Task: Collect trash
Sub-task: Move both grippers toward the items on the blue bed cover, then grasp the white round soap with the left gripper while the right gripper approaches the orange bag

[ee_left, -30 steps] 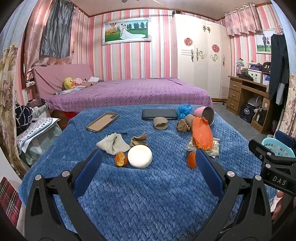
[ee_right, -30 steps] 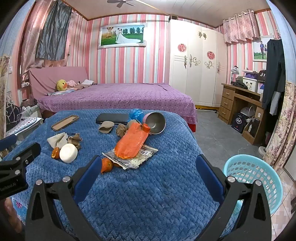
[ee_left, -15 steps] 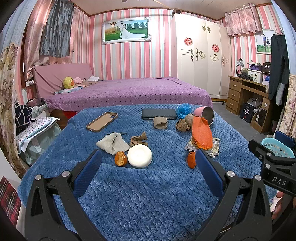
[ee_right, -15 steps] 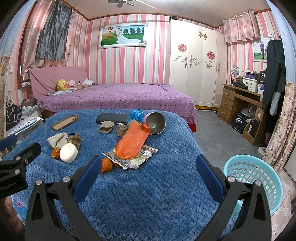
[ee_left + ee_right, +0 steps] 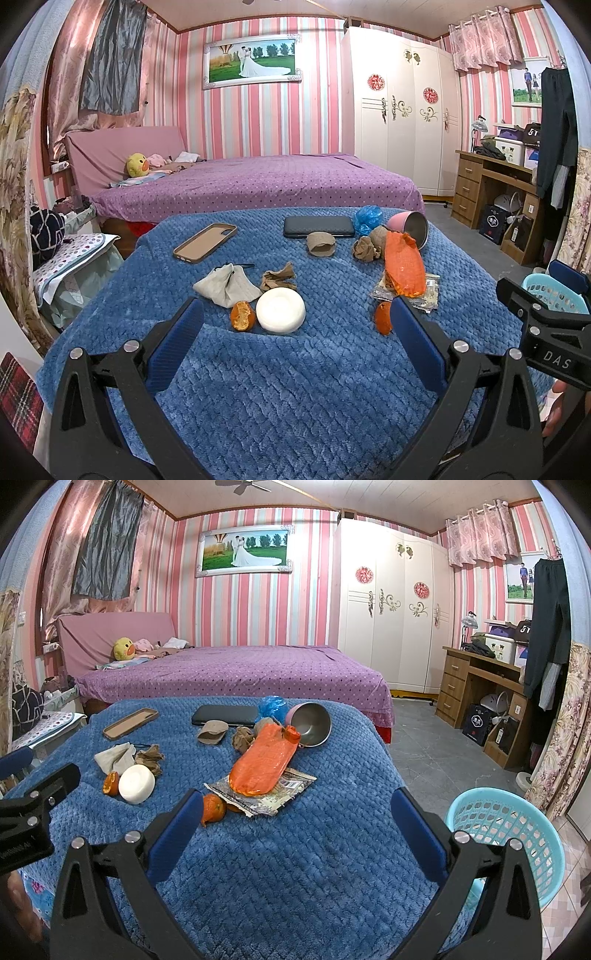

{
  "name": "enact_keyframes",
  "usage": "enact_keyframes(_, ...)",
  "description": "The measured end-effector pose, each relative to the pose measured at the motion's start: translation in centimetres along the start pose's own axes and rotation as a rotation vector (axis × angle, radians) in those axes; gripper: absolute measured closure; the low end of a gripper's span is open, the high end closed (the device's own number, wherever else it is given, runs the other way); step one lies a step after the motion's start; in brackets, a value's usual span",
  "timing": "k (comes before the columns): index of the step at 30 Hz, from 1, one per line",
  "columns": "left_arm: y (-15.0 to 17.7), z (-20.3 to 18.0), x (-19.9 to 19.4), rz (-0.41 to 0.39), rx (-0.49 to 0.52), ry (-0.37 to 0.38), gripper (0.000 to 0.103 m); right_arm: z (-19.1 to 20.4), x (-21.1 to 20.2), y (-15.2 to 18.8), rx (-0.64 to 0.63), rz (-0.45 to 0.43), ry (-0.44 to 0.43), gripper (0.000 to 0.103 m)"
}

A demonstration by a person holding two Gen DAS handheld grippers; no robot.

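Trash basket [image 5: 509, 834] beside the blue blanket [image 5: 295, 849] looks empty; both claws [image 5: 295, 339] [image 5: 295, 823] gape wide, holding nothing.

White letters reading "DAS" stand on the black body of the right claw [image 5: 546, 360] at the edge of the left wrist view. A dark bag [image 5: 533, 132] atop the wooden desk [image 5: 491, 173] shows white characters resembling "5T"; other print is too small to read.
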State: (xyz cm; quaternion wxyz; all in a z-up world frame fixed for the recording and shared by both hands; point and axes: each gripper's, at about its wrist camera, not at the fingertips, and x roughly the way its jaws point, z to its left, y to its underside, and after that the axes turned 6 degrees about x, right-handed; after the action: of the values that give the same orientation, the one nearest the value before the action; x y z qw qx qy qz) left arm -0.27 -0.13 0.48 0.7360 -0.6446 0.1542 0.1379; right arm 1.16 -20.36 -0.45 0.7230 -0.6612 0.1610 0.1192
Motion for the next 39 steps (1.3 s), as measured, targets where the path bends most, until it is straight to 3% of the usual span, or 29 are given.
enact_keyframes(13, 0.3, 1.3, 1.3, 0.022, -0.004, -0.029, 0.005, -0.9, 0.5, -0.5, 0.043, 0.005, -0.012, 0.004)
enact_keyframes(22, -2.5, 2.1, 1.9, 0.013, -0.008, -0.031, 0.005, -0.9, 1.0, -3.3, 0.054, -0.017, -0.026, 0.004)
enact_keyframes(30, -4.7, 3.6, 5.2, 0.022, -0.015, -0.015, 0.005, -0.6, 4.1, -5.9, 0.049, -0.023, -0.018, 0.004)
enact_keyframes(39, -1.1, 2.9, 10.4, 0.143, 0.028, 0.021, 0.005, -1.6, 8.4, -3.7, 0.017, 0.033, 0.008, 0.004)
